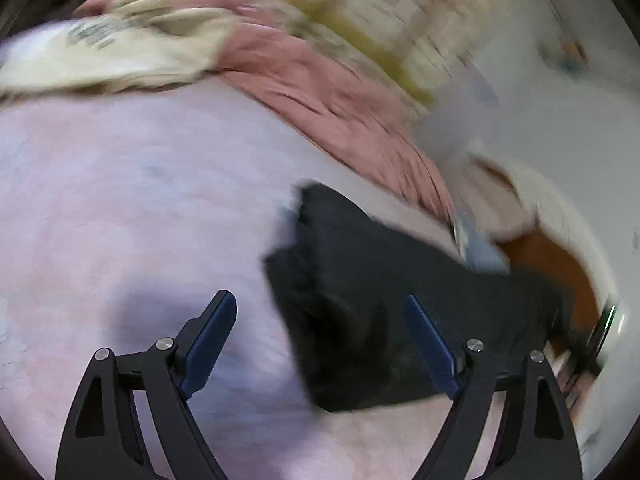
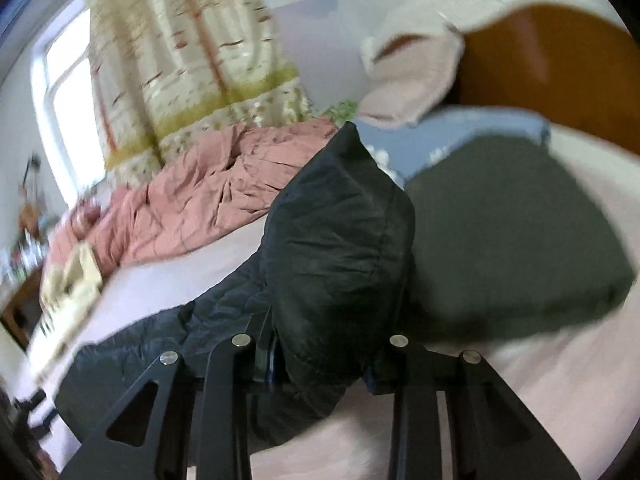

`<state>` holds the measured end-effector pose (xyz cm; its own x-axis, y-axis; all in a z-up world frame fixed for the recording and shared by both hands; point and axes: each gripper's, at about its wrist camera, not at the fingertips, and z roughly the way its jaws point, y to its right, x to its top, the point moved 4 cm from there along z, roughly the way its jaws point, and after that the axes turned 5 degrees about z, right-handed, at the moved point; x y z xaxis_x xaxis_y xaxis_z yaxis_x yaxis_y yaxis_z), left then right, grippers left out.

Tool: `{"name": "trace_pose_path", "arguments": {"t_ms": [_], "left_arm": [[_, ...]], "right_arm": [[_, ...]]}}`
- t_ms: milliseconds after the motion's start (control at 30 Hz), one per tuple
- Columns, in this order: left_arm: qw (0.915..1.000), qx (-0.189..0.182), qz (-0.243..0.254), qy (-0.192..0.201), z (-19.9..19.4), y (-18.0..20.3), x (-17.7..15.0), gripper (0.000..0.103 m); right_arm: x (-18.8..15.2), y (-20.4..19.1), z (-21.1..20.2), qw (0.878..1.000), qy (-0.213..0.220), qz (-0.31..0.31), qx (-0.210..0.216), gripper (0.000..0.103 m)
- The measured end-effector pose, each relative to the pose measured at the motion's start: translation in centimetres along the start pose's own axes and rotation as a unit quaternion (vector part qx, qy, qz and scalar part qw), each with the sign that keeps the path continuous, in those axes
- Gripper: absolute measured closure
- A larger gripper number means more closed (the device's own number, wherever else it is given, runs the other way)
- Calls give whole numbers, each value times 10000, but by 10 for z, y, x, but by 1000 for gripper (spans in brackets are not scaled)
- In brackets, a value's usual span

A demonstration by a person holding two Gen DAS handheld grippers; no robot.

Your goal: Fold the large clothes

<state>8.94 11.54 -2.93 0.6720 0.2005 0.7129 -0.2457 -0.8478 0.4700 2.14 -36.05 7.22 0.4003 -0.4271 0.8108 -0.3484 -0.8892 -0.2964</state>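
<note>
No readable text in either view. The cream cloth [image 1: 100,52] at upper left of the left wrist frame carried dark print, too blurred to read. No labels, brands or numbers elsewhere.

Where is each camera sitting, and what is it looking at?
Left wrist: sits on the left gripper, looks down over the pale pink bedsheet at the dark padded garment; both fingers show, spread apart and empty.
Right wrist: sits on the right gripper, looks across the bed toward the patterned curtain; its fingers clamp a fold of the garment.
Shared: garment, sheet, rumpled salmon-pink blanket, curtain.
</note>
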Motion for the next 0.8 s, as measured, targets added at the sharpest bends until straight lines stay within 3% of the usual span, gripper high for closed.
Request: {"name": "trace_pose_path", "arguments": {"t_ms": [67,100,133,167,300,367,533,633,800], "left_arm": [[9980,150,597,-136,12,28,-8,20],[9965,268,751,-249,19,35,-12,26],[9953,331,837,-359,26,40,-18,55],[9950,260,846,-471,33,45,-23,67],[9927,413,1072,-355,29,51,-23,77],[9960,242,798,-327,29,43,-17,80],[9973,134,705,-155,29,37,-10,81],[9995,-234,232,-40,27,29,-6,81],[9989,-234,408,25,19,33,-3,80]], "right_arm": [[11,-15,-7,9995,92,-298,0,71],[15,-27,-12,9988,166,-464,53,71],[19,-42,-19,9972,288,-675,122,71],[20,-53,-24,9959,367,-813,160,71],[4,-129,-58,9767,937,-1870,483,71],[-15,-170,-73,9621,1120,-2392,677,71],[-61,-242,-88,9443,1051,-2738,1491,70],[-87,-272,-77,9409,824,-2857,1623,70],[-122,-290,-46,9424,378,-2792,1805,70]]}}
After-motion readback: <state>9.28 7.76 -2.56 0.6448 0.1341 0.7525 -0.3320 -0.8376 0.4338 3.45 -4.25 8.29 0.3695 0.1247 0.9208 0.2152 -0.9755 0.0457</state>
